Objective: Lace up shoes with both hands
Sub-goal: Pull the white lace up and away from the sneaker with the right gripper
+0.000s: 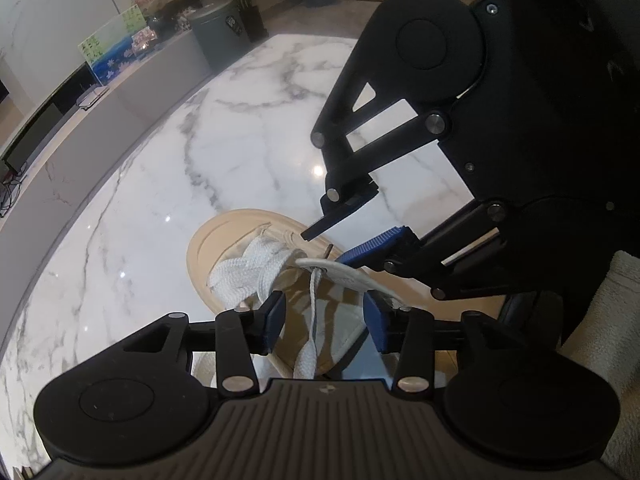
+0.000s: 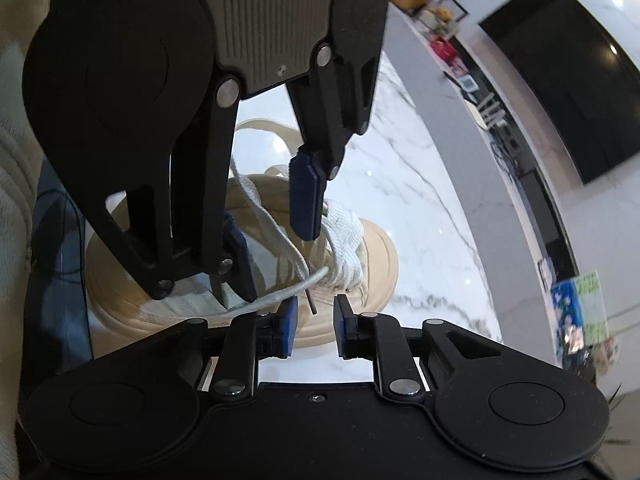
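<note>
Right gripper [image 2: 315, 322]: your jaws stood parted, empty, lace tip [image 2: 312, 302] upright between them, just shy of the shoe [image 2: 360, 272]
Left gripper [image 1: 326, 322]: released, astride the lace [image 1: 310, 320]

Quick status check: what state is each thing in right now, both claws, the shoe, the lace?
Left claw: open, astride the lace, pads not pressing.
Right claw: slightly open, lace tip between its pads, not pinched.
Shoe: upright on the table, partly laced.
Lace: loose, free end running across the tongue.
</note>
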`<action>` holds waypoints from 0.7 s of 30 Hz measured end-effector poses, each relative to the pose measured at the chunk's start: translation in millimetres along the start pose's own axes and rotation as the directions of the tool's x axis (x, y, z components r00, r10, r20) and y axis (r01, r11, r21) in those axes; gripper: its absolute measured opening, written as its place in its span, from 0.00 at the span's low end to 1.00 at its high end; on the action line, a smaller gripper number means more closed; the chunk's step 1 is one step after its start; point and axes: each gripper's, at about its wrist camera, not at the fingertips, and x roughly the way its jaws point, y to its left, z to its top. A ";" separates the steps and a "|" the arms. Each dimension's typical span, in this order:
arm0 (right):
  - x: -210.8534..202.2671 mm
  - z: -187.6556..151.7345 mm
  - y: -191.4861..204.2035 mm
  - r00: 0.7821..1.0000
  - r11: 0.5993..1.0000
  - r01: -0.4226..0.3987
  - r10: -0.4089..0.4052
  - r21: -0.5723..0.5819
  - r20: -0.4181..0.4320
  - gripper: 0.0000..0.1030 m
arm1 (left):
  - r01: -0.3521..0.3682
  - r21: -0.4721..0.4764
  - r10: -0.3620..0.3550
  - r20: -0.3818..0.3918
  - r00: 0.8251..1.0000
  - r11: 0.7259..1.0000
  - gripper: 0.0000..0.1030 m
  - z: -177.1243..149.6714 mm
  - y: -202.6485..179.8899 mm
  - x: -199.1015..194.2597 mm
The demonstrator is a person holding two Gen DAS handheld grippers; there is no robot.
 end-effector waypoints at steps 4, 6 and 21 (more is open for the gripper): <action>4.7 1.0 3.8 1.000 0.999 0.001 -0.001 -0.047 -0.004 0.14 | 0.010 0.000 -0.010 0.031 0.999 1.000 0.40 -2.8 -0.3 -6.4; 6.7 1.7 5.2 1.000 0.998 -0.005 0.005 -0.055 -0.007 0.11 | 0.013 -0.001 -0.013 0.040 0.999 1.000 0.40 -3.4 -0.3 -8.5; 5.3 12.8 9.8 0.996 0.999 0.018 -0.020 -0.034 -0.086 0.01 | -0.053 -0.045 0.057 0.109 0.992 0.998 0.40 -14.6 3.9 -37.1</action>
